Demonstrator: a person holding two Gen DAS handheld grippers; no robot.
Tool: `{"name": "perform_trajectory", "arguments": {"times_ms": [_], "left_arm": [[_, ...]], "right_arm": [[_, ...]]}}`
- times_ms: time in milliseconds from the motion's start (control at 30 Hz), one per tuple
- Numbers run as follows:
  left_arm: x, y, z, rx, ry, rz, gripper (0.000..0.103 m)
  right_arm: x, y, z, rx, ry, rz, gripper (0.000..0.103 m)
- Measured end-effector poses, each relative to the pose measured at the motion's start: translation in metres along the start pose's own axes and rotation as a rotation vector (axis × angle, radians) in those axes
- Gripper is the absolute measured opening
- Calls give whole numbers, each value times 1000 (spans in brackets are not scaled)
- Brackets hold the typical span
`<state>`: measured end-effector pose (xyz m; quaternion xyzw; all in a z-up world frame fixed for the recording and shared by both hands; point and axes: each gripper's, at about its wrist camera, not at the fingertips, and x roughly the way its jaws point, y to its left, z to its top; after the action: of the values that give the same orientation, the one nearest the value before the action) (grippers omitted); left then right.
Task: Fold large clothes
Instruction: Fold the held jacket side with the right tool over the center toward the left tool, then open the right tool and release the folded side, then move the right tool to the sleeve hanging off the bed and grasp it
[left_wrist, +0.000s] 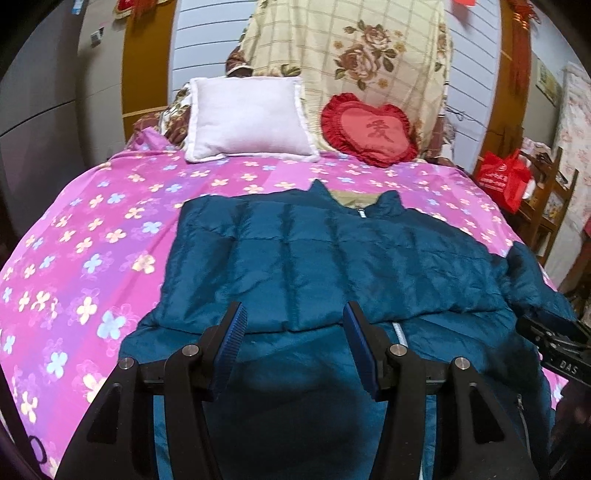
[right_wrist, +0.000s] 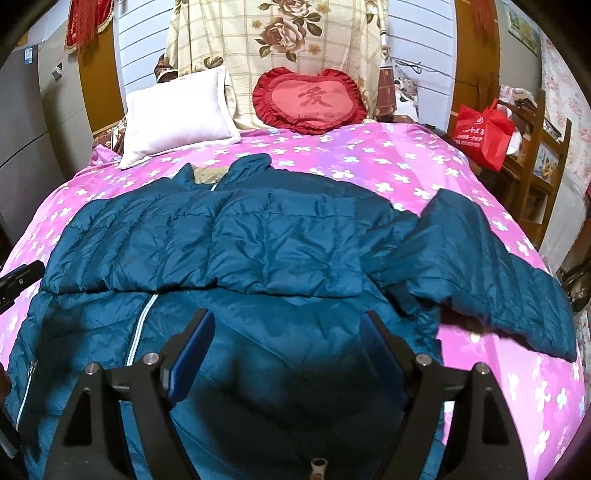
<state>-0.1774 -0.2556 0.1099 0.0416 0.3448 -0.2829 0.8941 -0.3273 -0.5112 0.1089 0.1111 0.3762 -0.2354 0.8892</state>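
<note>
A dark teal padded jacket (left_wrist: 314, 258) lies front-up on the pink flowered bedspread (left_wrist: 92, 240), collar toward the pillows. Its left sleeve is folded flat across the chest; the fold edge runs just beyond my fingers. In the right wrist view the jacket (right_wrist: 258, 240) shows its other sleeve (right_wrist: 498, 258) spread out to the right over the bedspread (right_wrist: 480, 369). The zipper (right_wrist: 142, 325) runs down at left. My left gripper (left_wrist: 293, 314) is open and empty above the jacket's lower half. My right gripper (right_wrist: 288, 321) is open and empty above the jacket's hem side.
A white pillow (left_wrist: 247, 118) and a red heart cushion (left_wrist: 369, 129) lean on a floral quilt at the headboard. A red bag (right_wrist: 484, 133) sits on wooden shelves right of the bed. The right gripper's body (left_wrist: 557, 350) shows at the left view's right edge.
</note>
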Motion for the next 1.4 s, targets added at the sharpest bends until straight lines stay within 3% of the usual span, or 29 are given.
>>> {"name": "perform_trajectory", "arguments": {"times_ms": [367,800,1400], "left_arm": [[-12,-29,-5,71,-41,-61,36],[0,-25,-5,28,-30,-106,36],[19,-23,-8,37,18,-91,36]], "right_arm": [[-14,-50,-5,51,-19,-70,84],[-8,-134,-6,113,-7,-203,84],[10,-254,-9,230,12,-371,84]]}}
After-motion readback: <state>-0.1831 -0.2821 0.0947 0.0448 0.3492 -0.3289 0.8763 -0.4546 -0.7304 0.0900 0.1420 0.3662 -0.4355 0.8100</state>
